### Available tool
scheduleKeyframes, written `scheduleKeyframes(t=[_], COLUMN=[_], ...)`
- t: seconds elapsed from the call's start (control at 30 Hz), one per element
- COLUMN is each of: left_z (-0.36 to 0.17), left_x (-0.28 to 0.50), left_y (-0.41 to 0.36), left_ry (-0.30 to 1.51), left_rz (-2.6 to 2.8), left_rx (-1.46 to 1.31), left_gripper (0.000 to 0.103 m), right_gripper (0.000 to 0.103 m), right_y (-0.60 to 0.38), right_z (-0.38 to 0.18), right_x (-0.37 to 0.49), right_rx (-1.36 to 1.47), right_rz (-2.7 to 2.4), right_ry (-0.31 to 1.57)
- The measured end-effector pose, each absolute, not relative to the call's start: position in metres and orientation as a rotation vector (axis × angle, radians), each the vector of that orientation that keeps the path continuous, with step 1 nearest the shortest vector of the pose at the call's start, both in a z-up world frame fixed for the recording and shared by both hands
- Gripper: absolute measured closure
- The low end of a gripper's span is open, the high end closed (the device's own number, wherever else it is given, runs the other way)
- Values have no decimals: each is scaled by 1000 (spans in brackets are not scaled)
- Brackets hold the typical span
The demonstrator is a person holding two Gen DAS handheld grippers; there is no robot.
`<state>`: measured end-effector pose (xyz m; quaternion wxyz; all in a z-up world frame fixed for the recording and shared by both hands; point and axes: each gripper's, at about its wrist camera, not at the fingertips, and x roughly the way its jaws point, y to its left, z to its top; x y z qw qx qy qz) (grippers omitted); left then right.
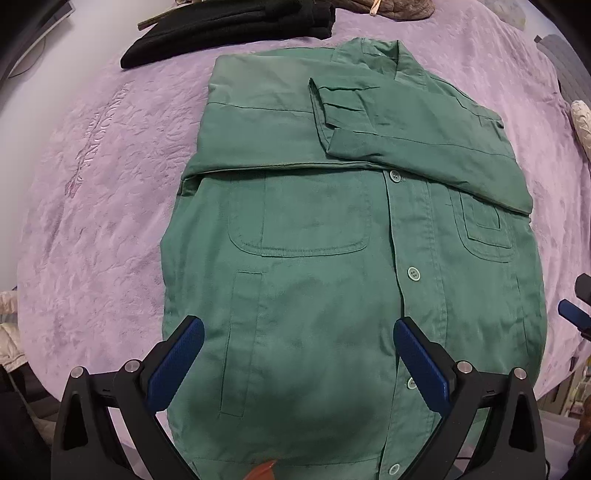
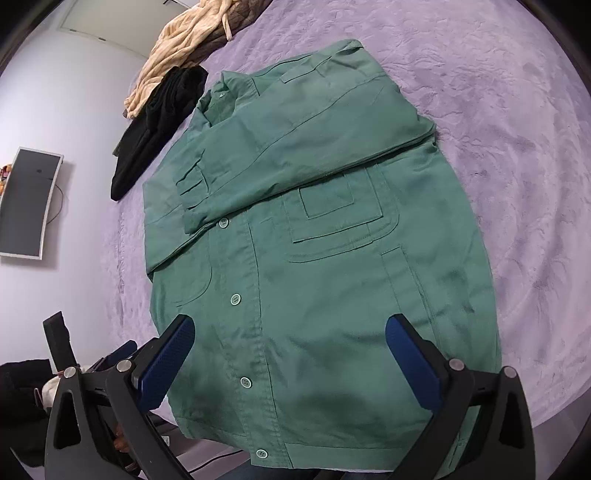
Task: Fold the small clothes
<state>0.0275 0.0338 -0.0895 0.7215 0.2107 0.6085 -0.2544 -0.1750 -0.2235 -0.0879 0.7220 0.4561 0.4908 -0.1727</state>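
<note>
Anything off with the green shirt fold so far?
Nothing much stands out. The green shirt lies flat and buttoned on the purple bedspread, both sleeves folded across the chest. The top sleeve's cuff runs slightly slanted. Both grippers are open above the hem, holding nothing.

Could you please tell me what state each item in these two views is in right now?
Green jacket: lying flat on the bed, buttoned, both sleeves folded across the chest.
Left gripper: open, above the jacket's hem, holding nothing.
Right gripper: open, above the jacket, holding nothing.
Black garment: folded, lying beyond the jacket's collar.
Beige garment: crumpled, unfolded.
Purple bedspread: spread out under the jacket.
Monitor: screen dark.
</note>
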Motion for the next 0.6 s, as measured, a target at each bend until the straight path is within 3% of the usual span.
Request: scheduleKeyframes(t=[0.6], left_z=[-88], left_x=[25], left_y=[53], left_ry=[1371], left_rz=[-528], left_rx=[450], left_gripper=[0], right_gripper=[0], right_y=[-225], right_z=[-84], right_x=[-176], right_rx=[1043], right_rz=[-353], right_ry=[1134])
